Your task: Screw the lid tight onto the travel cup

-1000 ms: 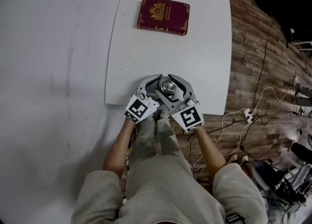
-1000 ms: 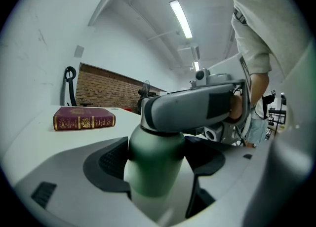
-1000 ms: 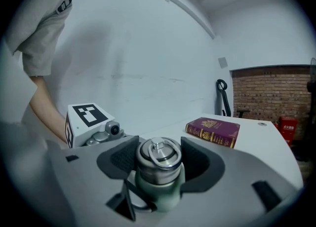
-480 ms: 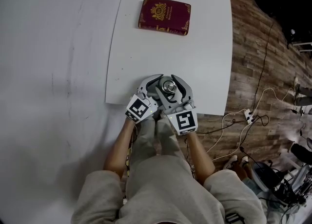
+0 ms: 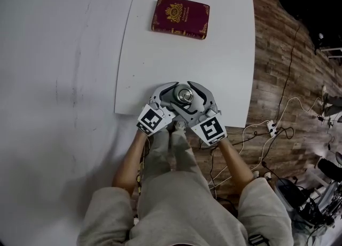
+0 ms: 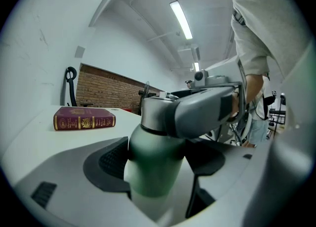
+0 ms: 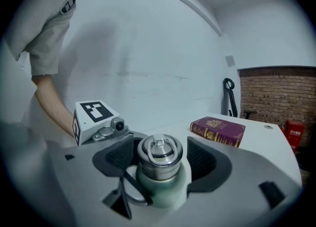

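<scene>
The left gripper (image 6: 159, 169) clamps the cup (image 6: 150, 164) at the near edge of the table (image 5: 214, 52). The right gripper (image 7: 159, 164) is opening its jaws around the seated lid (image 7: 159, 154), probably mid-tightening.

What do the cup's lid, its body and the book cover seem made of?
The lid looks like brushed stainless steel: silvery, with bright highlights. The cup body has a matte pale green coating, likely over metal. The book has a maroon leather-look cover with gold embossing, possibly imitation.

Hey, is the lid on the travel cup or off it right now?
On: the right gripper view shows the steel lid seated atop the green cup.
</scene>
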